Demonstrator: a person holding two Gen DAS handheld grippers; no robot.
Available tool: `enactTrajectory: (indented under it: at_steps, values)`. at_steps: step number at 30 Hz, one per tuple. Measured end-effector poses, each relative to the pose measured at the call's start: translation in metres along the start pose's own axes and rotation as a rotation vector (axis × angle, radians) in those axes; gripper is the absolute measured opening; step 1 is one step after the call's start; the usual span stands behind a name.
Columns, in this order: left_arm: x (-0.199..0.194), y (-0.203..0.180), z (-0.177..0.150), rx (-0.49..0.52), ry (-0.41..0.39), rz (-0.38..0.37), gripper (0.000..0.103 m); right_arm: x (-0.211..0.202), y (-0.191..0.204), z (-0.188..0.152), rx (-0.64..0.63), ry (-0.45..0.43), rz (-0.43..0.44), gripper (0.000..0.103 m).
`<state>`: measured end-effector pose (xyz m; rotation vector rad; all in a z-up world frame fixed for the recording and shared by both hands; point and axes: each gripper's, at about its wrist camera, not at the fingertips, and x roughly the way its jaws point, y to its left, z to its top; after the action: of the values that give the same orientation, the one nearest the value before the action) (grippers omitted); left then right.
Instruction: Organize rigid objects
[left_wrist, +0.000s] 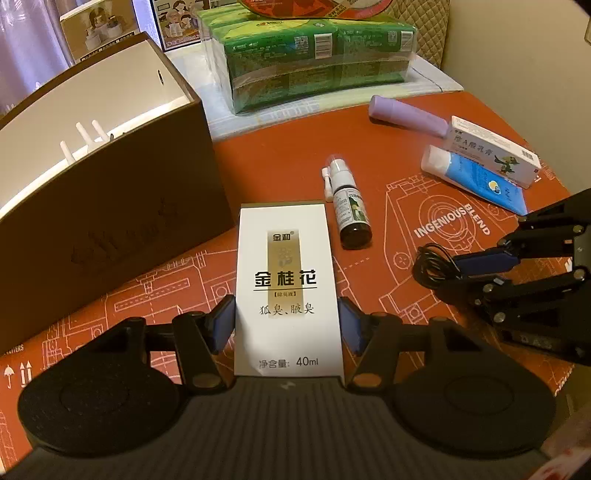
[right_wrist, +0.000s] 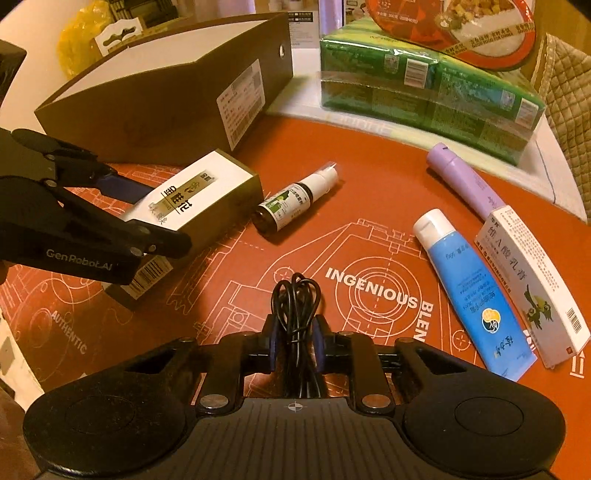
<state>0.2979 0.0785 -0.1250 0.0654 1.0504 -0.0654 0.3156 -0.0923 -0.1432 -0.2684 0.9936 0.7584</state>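
My left gripper (left_wrist: 287, 320) is shut on a white 40 ml carton (left_wrist: 286, 280) with gold and black print, just above the red mat; both show in the right wrist view, the gripper (right_wrist: 147, 206) at the left, the carton (right_wrist: 192, 199) beside it. My right gripper (right_wrist: 294, 345) is shut on a coiled black cable (right_wrist: 295, 306); it shows at the right of the left wrist view (left_wrist: 476, 264). A dark spray bottle (left_wrist: 347, 206) (right_wrist: 291, 201), a purple tube (right_wrist: 465, 181), a blue tube (right_wrist: 472, 295) and a white medicine carton (right_wrist: 532, 291) lie on the mat.
An open brown storage box (left_wrist: 110, 206) (right_wrist: 166, 107) stands at the left, white sticks inside. A green shrink-wrapped pack (left_wrist: 314, 59) (right_wrist: 424, 88) sits at the back with a round food package (right_wrist: 454, 26) on top. The red mat (right_wrist: 369, 236) covers the table.
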Motion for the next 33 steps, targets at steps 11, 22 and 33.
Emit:
enactTrajectory:
  at_steps: [11,22,33]
  values:
    - [-0.008,0.0,-0.012,-0.026,-0.004,0.007,0.055,0.001,0.001,0.0,-0.01,0.005,-0.018,0.016]
    - [-0.029,0.009,-0.024,-0.075,-0.029,0.016,0.055,-0.004,0.0,0.0,0.014,0.01,0.019,0.011]
    - [-0.08,0.024,-0.032,-0.124,-0.121,0.025,0.055,-0.032,0.011,0.019,0.04,-0.073,0.146,0.01]
